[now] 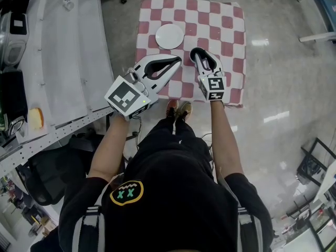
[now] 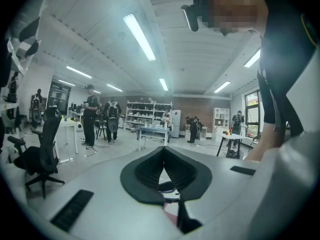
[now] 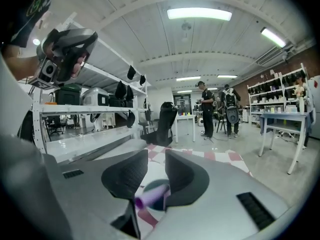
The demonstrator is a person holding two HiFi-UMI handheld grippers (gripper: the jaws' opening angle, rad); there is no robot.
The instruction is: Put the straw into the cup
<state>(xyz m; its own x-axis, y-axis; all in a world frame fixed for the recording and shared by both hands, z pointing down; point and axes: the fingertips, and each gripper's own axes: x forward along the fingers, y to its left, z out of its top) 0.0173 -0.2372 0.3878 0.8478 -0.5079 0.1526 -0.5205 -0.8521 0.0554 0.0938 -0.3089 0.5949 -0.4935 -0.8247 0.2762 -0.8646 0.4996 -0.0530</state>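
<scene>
The purple straw [image 3: 150,198] lies between the parted jaws of the right hand-held gripper [image 3: 156,156], lengthwise along them. The cup [image 1: 169,35] (white, round) sits just ahead-left. The left hand-held gripper [image 2: 162,149] has its jaws together.

Black shirt [image 1: 178,203], yellow-rimmed oval chest emblem [image 1: 126,192]

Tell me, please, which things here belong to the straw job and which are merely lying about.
Job: straw, between the right gripper's open jaws; dark cup beneath it.
Lying about: white plate; office chair; left gripper, shut and empty.
</scene>
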